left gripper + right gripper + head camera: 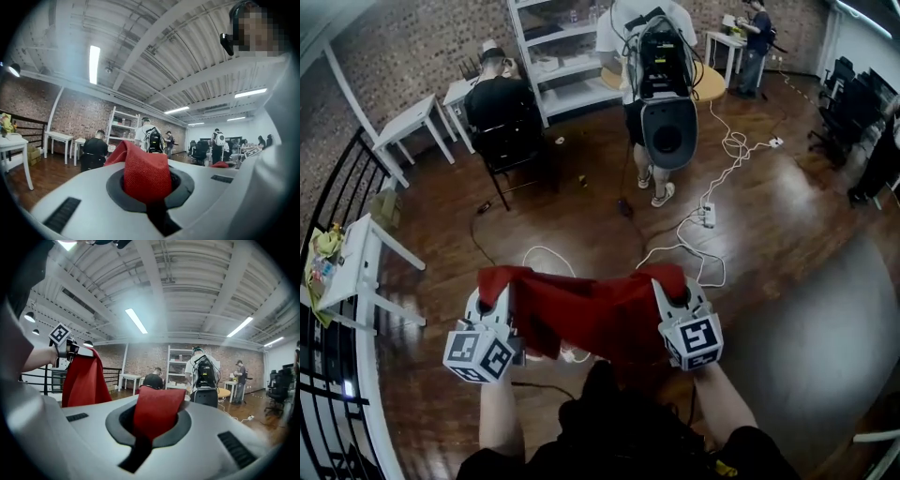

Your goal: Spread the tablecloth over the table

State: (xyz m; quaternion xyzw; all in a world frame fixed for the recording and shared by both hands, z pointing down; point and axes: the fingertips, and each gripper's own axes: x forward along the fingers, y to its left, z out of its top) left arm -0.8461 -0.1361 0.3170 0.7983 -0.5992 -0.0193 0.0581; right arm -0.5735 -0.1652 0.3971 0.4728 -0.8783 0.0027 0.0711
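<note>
One red woven tablecloth [591, 319] sags bunched, pinched by left tongs [495, 286] and right tongs [671, 284].

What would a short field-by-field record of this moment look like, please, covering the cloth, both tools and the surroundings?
Cloth: red tablecloth, bunched and hanging slack between the two tools
Left tool: shut on one upper end of the cloth
Right tool: shut on the other upper end
Below: wooden floor with a white cable
Nearby: white table at left; seated person and standing person ahead
Task state: cloth not yet spread over any table
</note>
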